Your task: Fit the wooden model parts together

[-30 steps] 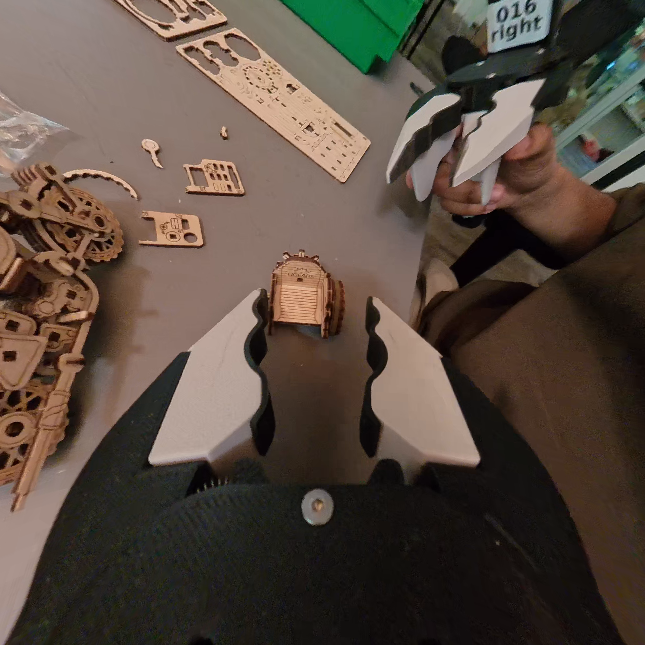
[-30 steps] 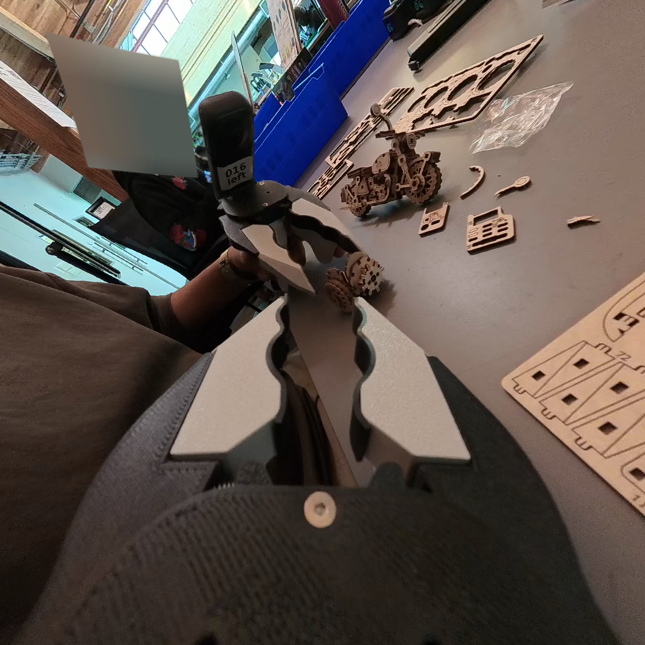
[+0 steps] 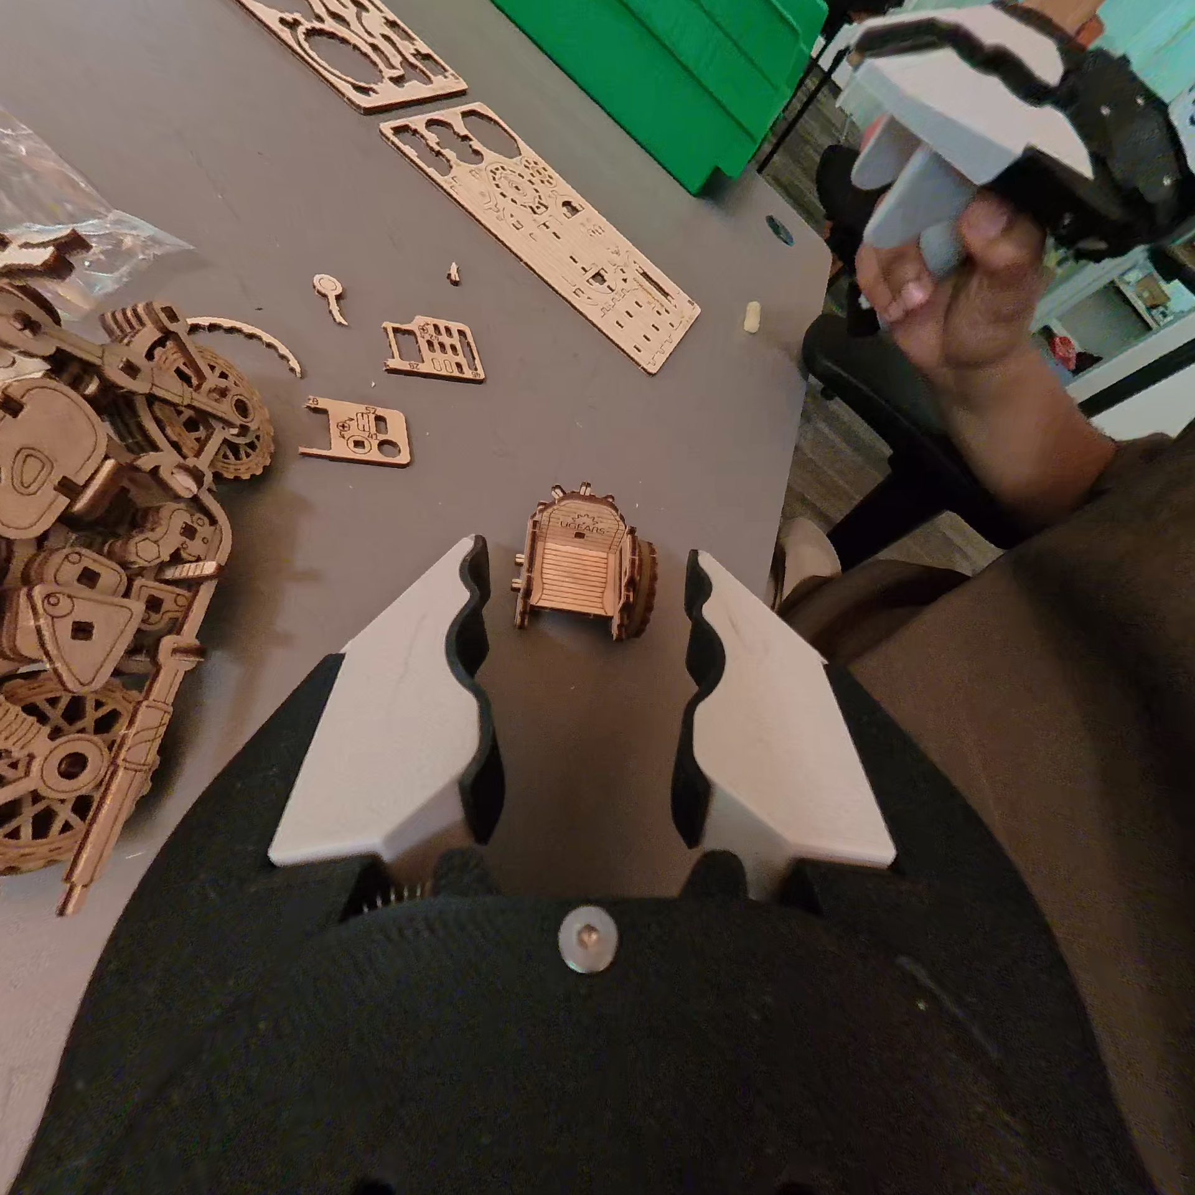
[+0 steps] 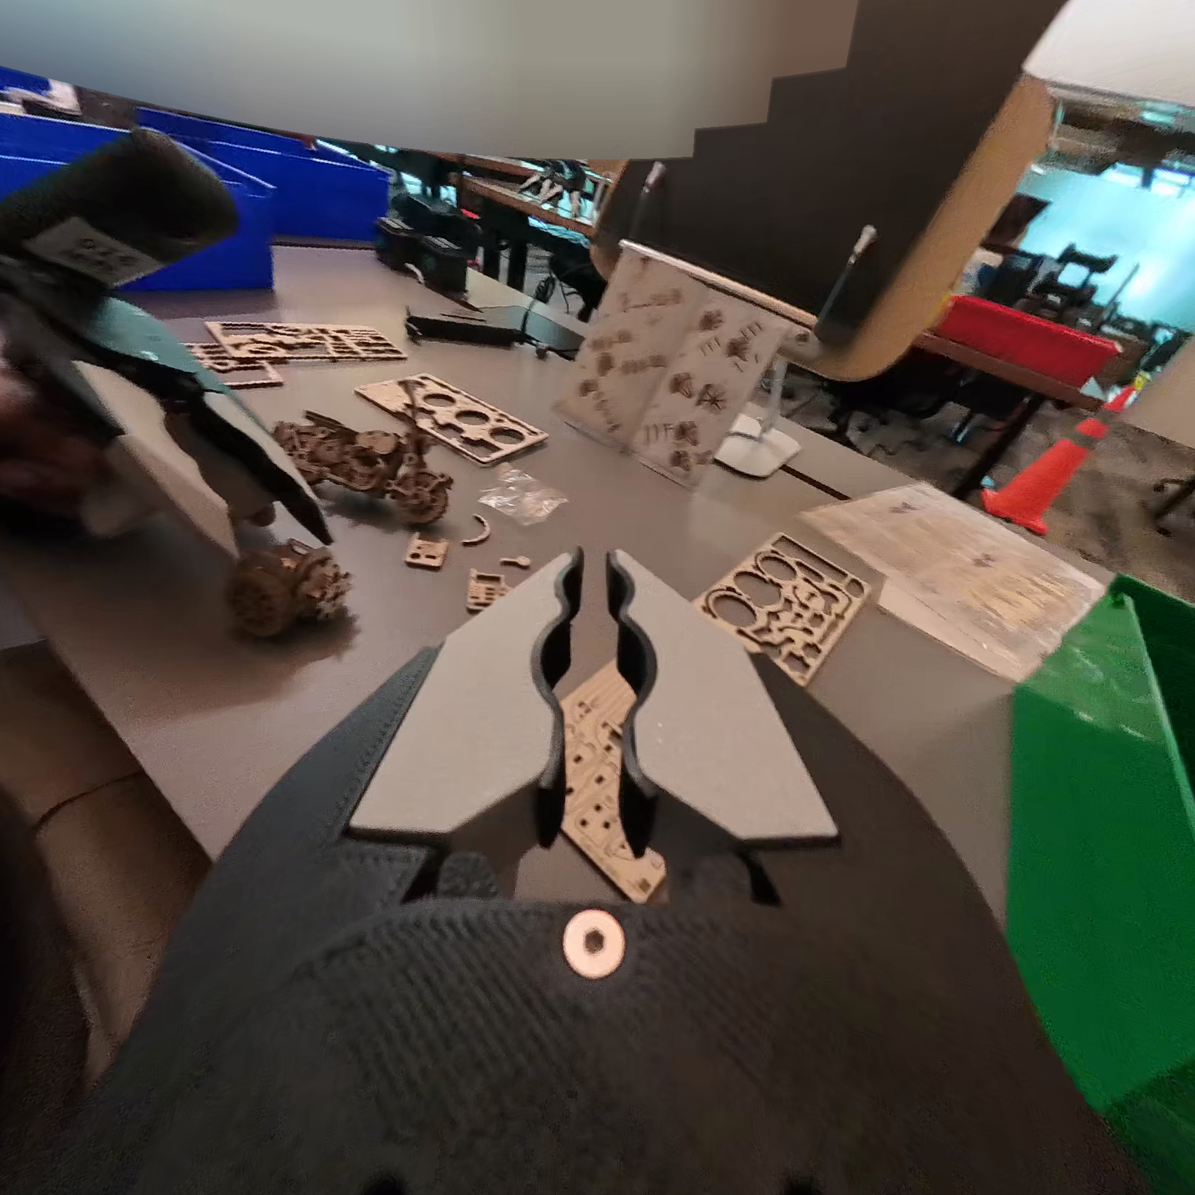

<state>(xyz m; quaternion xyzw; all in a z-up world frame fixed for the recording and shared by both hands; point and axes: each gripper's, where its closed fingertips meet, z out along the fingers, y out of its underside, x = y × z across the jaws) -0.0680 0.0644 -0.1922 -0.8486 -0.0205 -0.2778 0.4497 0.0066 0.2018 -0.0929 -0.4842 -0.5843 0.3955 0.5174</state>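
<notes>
A small wooden sub-assembly [image 3: 582, 569], slatted on its face with a toothed wheel on one side, stands on the grey counter [image 3: 582, 420] directly ahead of the left gripper [image 3: 585, 556], whose jaws stand wide apart and hold nothing. The right gripper [image 4: 593, 555] hangs above the counter's near edge, its jaws drawn to a narrow slit and empty. The half-built wooden motorcycle [image 4: 368, 462] rests well off to one side, with loose cut pieces [image 3: 355, 433] and punched-out sheets [image 3: 543, 233] scattered between. Thin laser-cut ply like this is probably light and stiff but brittle at its tabs and teeth; the flat side walls look the safest place to take hold, with a gentle squeeze.
</notes>
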